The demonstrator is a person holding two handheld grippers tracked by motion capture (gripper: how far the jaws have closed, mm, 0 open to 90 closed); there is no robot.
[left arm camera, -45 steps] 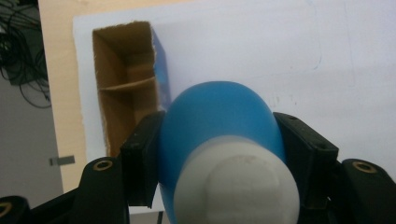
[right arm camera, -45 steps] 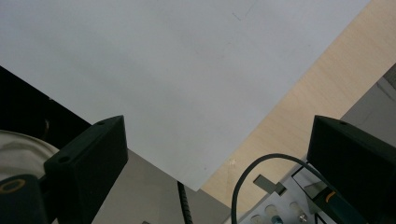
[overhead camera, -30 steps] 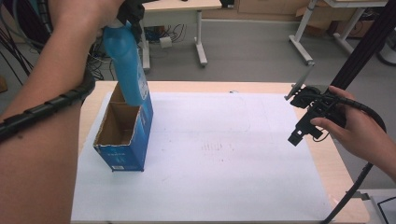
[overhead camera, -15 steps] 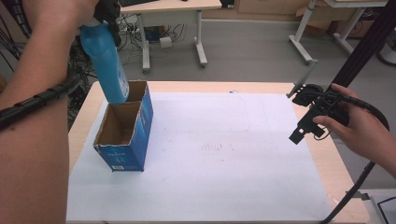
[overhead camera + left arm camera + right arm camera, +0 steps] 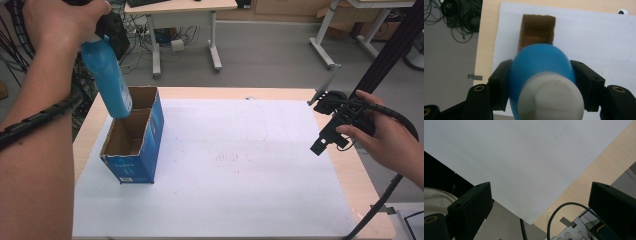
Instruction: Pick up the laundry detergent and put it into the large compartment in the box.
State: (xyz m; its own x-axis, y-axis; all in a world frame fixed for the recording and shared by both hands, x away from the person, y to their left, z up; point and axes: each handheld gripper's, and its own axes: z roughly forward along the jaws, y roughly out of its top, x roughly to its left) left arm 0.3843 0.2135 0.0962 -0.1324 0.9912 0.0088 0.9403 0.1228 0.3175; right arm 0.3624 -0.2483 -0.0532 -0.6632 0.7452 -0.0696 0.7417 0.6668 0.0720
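A blue bottle with a pale cap hangs tilted, its lower end over the far left rim of an open blue cardboard box. My left gripper is shut on the bottle near its top, high above the table's left side. In the left gripper view the two black jaws press both sides of the bottle, and the open box lies below it. My right gripper is held low over the table's right edge. Its jaws stand wide apart over the white sheet, with nothing between them.
A white paper sheet covers most of the wooden table. A black stand pole rises at the far right. Desks and tangled cables are on the floor beyond and left of the table.
My left gripper has carried the bottle leftward, from over the box's middle to its left rim. The right gripper has hardly moved.
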